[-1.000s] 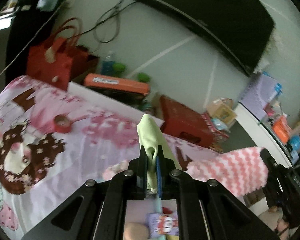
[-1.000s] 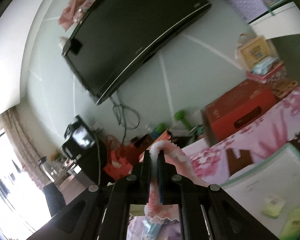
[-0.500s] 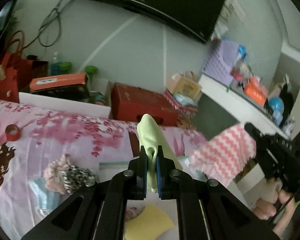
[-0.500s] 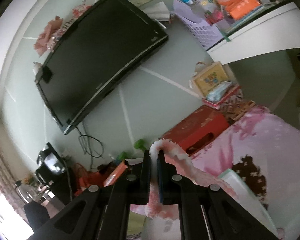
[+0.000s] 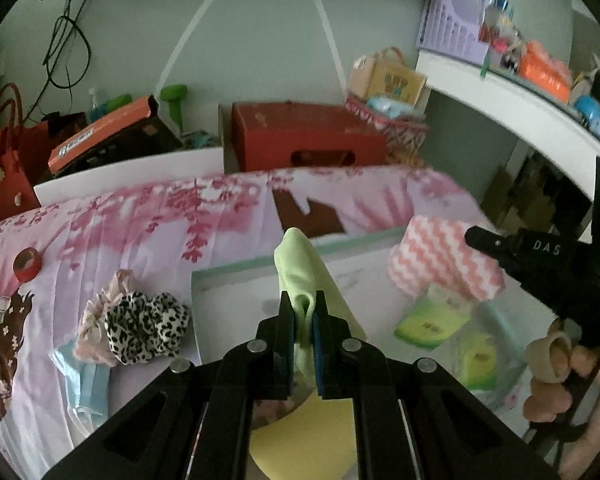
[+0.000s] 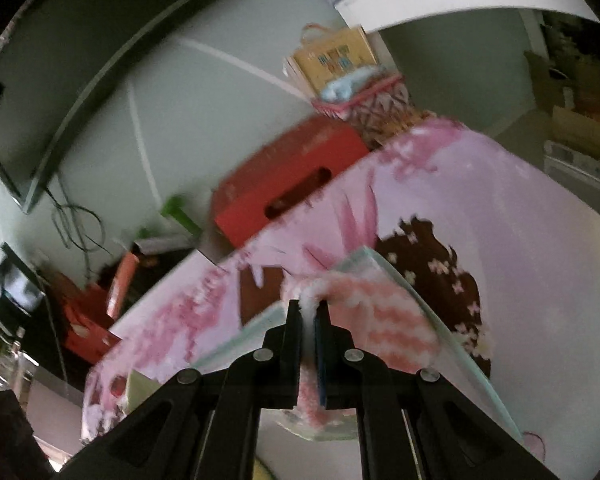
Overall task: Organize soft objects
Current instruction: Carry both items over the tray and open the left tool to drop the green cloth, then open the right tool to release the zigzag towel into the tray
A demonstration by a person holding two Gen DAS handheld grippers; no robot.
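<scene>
My left gripper [image 5: 304, 312] is shut on a pale green cloth [image 5: 300, 276], which sticks up past the fingertips above a white tray [image 5: 236, 276] with a green rim. My right gripper [image 6: 309, 312] is shut on a fluffy pink-and-white zigzag cloth [image 6: 384, 320]. In the left wrist view that pink zigzag cloth [image 5: 440, 260] hangs over the tray's right side, with the right gripper [image 5: 476, 240] pinching it and a person's hand [image 5: 560, 376] on the handle. Green packets [image 5: 432, 324] lie in the tray under it.
On the pink printed bedspread [image 5: 140, 216] left of the tray lie a leopard-print scrunchie [image 5: 144, 324], a pinkish scrunchie [image 5: 96, 316], a blue face mask [image 5: 88, 384] and a red tape roll [image 5: 27, 264]. A yellow sponge [image 5: 300, 436] sits low. A red box [image 5: 304, 136] stands behind the bed.
Both grippers have swung down and turned toward the bed and tray, each keeping its cloth. The pink cloth now hangs low over the tray's right side.
</scene>
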